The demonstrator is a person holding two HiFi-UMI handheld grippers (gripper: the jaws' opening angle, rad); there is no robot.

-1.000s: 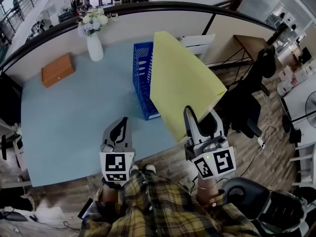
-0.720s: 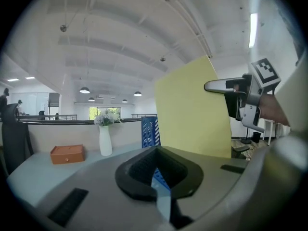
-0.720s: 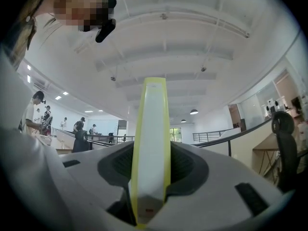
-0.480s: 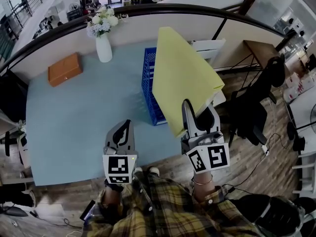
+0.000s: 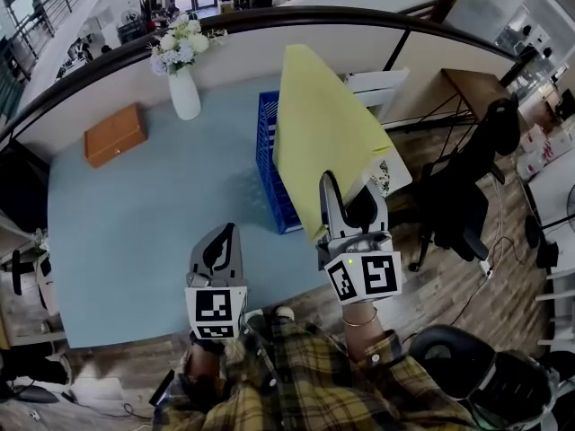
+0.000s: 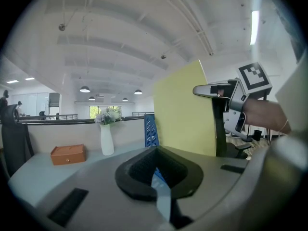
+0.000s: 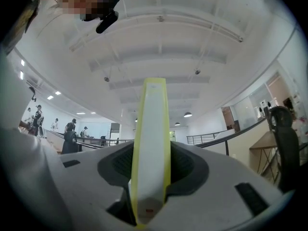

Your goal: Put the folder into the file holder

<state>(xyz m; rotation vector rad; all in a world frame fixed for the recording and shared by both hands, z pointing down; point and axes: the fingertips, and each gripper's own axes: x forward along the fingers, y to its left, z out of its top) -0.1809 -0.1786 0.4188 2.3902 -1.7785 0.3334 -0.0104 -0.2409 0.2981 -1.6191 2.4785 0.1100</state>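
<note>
Between right claw (image 5: pixel 349 197) jaws, yellow folder (image 5: pixel 322 137)

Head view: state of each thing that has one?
blue file holder: upright on table
right gripper: shut on yellow folder
yellow folder: raised, outside blue file holder
left gripper: shut, empty
vase: upright
orange box: closed
</note>
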